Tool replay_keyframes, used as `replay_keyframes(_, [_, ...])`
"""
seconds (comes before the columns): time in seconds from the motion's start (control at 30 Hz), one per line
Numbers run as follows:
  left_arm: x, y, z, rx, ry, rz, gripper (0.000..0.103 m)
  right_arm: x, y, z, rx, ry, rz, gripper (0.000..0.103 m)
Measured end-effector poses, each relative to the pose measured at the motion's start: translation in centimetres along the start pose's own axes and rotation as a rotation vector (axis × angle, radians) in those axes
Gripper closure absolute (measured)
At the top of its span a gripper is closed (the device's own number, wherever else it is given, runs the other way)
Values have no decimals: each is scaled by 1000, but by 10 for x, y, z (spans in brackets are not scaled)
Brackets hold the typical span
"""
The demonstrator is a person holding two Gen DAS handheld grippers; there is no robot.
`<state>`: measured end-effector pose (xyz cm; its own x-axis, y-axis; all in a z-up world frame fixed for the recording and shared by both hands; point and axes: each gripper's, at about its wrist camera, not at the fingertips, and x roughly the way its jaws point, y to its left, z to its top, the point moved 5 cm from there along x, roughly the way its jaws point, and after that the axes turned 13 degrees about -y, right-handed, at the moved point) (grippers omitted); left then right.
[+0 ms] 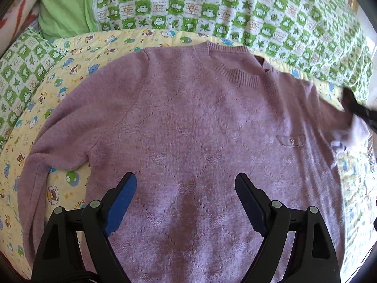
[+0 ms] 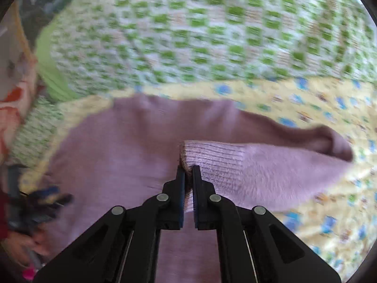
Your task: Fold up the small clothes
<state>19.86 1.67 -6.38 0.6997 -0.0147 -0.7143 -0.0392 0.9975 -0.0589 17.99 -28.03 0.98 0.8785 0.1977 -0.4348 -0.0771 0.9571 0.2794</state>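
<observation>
Yellow cartoon-print quilt [image 1: 70, 70] carries the mauve sweater [image 1: 200, 122], spread flat, front up. Left gripper [image 1: 186, 184] hovers over its chest, jaws wide, empty. Right gripper [image 2: 188, 172] pinches the ribbed cuff [image 2: 212, 158], jaws nearly closed.

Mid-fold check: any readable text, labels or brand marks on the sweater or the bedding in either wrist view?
"LIUA": partial letters printed on the yellow cartoon quilt beside the left gripper; uncertain reading.
Green checked blanket: small script in its squares, too small to read.
Purple sweater: the small clear tab on its chest shows no legible text.
Right wrist view: motion-blurred, nothing readable.
</observation>
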Motion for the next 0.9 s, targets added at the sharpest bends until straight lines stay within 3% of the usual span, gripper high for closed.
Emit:
replay_keyframes(0.17, [-7, 15, 0, -40, -2, -3, 16, 45, 90, 17, 84, 45, 294, 97])
replay_keyframes(0.3, [-1, 27, -1, -79, 19, 2, 16, 86, 156, 8, 191, 152, 522, 97])
replay_keyframes(0.37, [7, 31, -2, -101, 40, -4, 16, 95, 177, -2, 237, 212, 585, 93])
replay_keyframes(0.43, [19, 31, -3, -126, 71, -14, 16, 95, 183, -12, 239, 227, 568, 81])
replay_keyframes(0.5, [30, 29, -2, -156, 91, -44, 16, 89, 174, -11, 231, 193, 536, 77])
replay_keyframes(0.73, [81, -22, 7, -204, 190, -197, 16, 56, 80, -9, 303, 96, 323, 77])
replay_keyframes(0.9, [114, -56, 18, -135, 204, -194, 15, 21, 14, -18, 365, 42, 185, 77])
